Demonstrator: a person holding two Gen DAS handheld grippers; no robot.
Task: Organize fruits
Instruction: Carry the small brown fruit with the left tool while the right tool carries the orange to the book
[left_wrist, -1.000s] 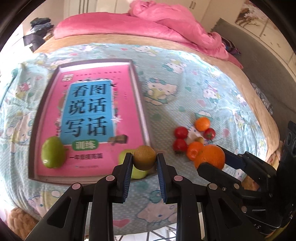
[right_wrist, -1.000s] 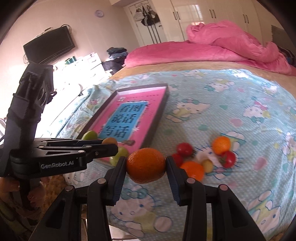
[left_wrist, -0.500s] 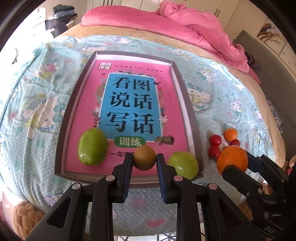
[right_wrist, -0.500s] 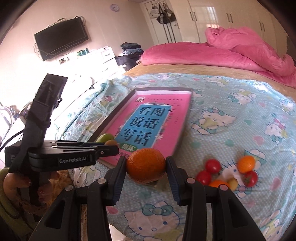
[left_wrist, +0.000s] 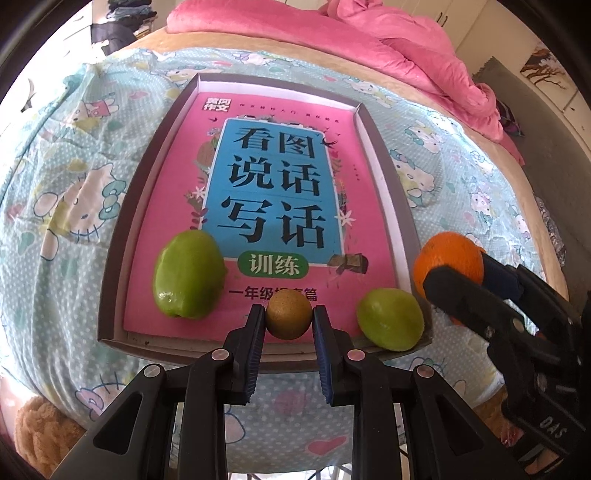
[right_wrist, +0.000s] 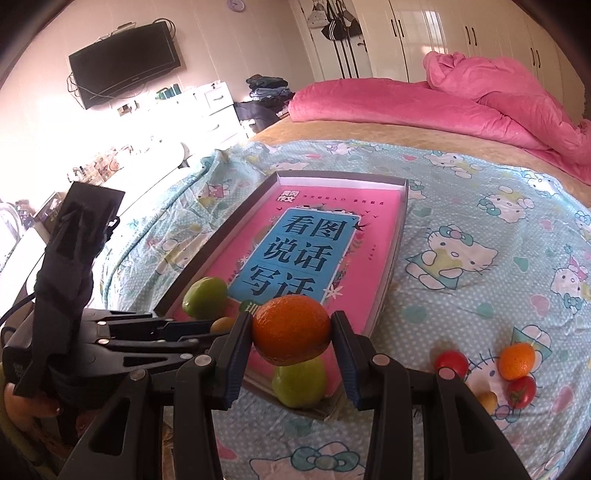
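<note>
Hovering above the tray's near edge, the left tongs clenched a kiwi and the right tongs an orange; careless release might roll either off the bed.

A sunlit bedroom: wall-mounted television, white wardrobes, pink duvet on the bed.

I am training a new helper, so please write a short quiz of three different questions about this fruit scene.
1. True or false: the left gripper is shut on a brown kiwi.
2. What does the right gripper hold? A) tomato B) orange C) pear
3. How many green fruits lie in the tray?

Key: 1 true. 2 B, the orange. 3 two, near the left and right front corners.
</note>
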